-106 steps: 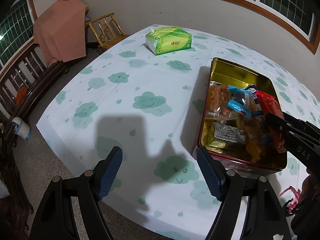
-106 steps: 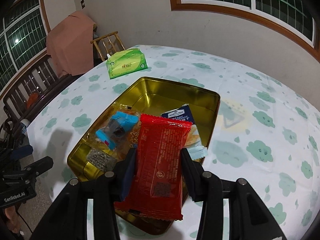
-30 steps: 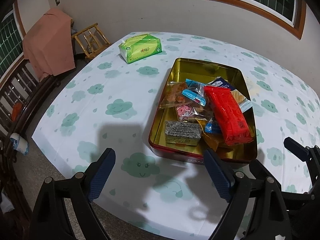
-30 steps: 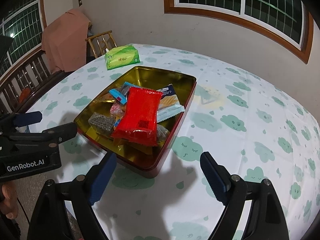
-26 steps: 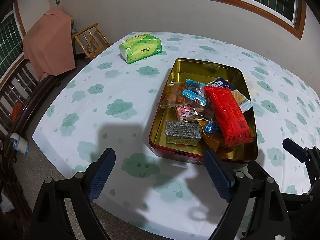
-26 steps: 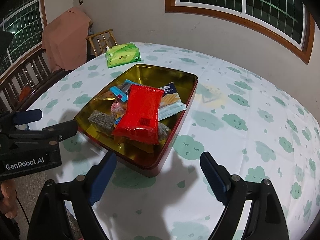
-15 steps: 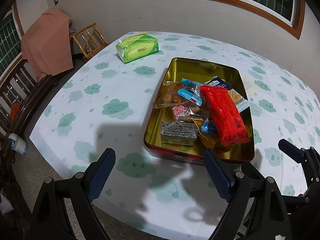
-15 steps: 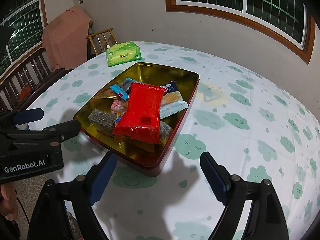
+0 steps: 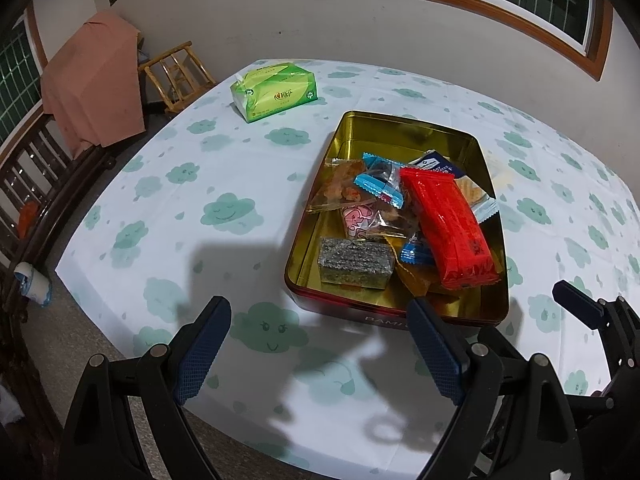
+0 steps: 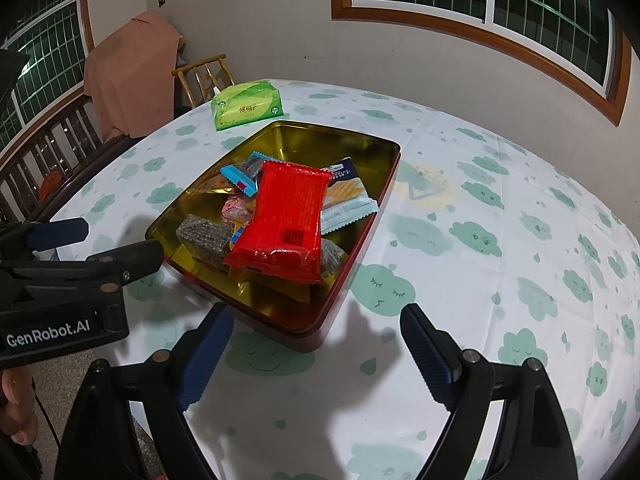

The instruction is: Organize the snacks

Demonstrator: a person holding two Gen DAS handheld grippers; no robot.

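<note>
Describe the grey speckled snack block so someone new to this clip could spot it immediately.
On the cloud-print tablecloth sits an open gold tin holding a heap of wrapped snacks. The grey speckled block lies in the tin's corner nearest the left gripper, beside the long red packet. It is the only dull, glittery grey brick among bright red, blue and pink wrappers.

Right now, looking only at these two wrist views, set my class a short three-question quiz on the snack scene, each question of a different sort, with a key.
1. True or false: the red packet lies on top of the other snacks in the gold tin.
2. Which item sits on the tablecloth outside the tin? A) green tissue pack B) grey seaweed-like block C) blue-ended wrapper
3. Fill in: the left gripper and right gripper are both ____ and hold nothing.

Key: 1 true; 2 A; 3 open.
</note>
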